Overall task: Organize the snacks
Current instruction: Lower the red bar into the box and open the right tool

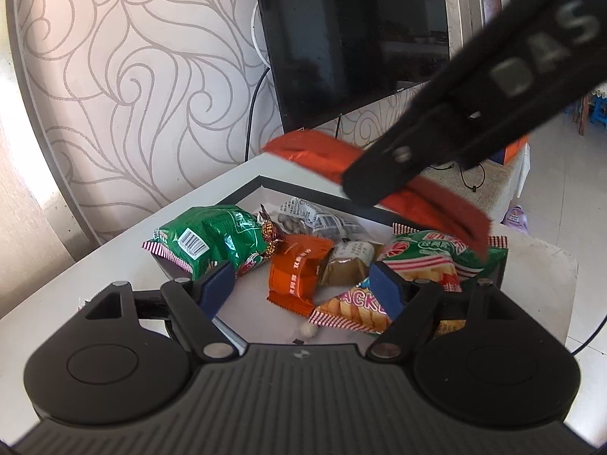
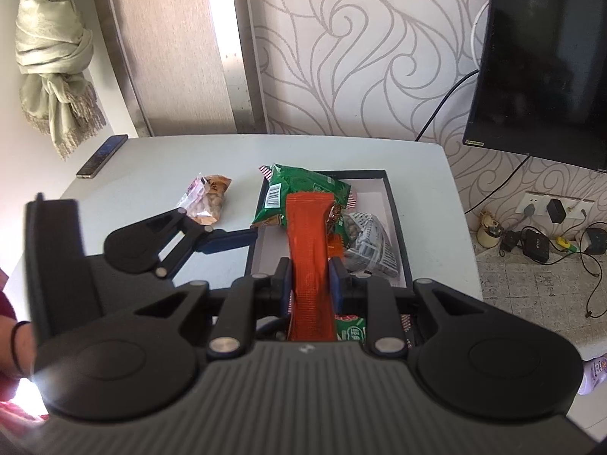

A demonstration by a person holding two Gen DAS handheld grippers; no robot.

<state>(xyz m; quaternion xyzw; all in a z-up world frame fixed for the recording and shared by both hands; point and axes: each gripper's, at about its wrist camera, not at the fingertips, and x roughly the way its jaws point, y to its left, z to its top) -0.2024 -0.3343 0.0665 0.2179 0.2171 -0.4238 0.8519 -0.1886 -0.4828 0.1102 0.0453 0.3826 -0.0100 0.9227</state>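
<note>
Clearly the right gripper, centre frame, pinches the long orange packet above the tray for dropping in, while the left gripper gapes empty.

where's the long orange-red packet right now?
Clamped in the right tool, the long orange-red packet hangs above the black-rimmed tray, over the green snack bag. In the left wrist view it crosses above the tray's far right side.
</note>
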